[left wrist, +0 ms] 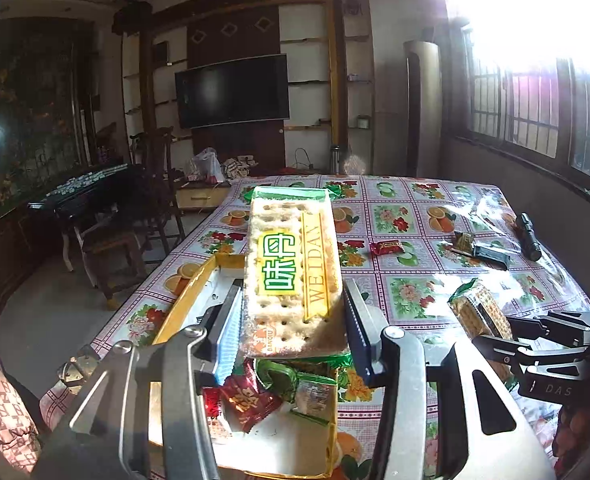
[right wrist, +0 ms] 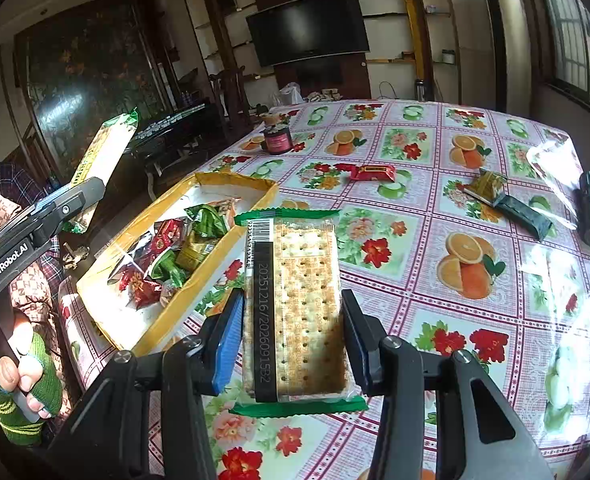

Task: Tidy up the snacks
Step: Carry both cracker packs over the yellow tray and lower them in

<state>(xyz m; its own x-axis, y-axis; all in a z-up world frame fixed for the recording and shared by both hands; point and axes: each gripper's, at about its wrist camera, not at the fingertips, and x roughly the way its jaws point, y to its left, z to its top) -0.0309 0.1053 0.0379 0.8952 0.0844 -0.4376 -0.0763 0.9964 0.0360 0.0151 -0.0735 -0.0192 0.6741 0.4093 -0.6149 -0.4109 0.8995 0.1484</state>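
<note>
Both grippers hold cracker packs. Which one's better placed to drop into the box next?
Left, probably. The left gripper holds its cracker pack right above the yellow-rimmed box of wrapped snacks. The right gripper holds its pack over the tablecloth, beside the box.

The grippers (right wrist: 291,336) have black frames, blue pads (right wrist: 227,344), silver screws. The hand (right wrist: 19,384) wears a green striped fingerless glove.

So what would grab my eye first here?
Two cracker packs, one clamped in each gripper: the left gripper holds the front-labelled cracker pack above the yellow box of sweets, the right gripper holds a date-stamped cracker pack over the bright fruit-and-flower tablecloth.
</note>
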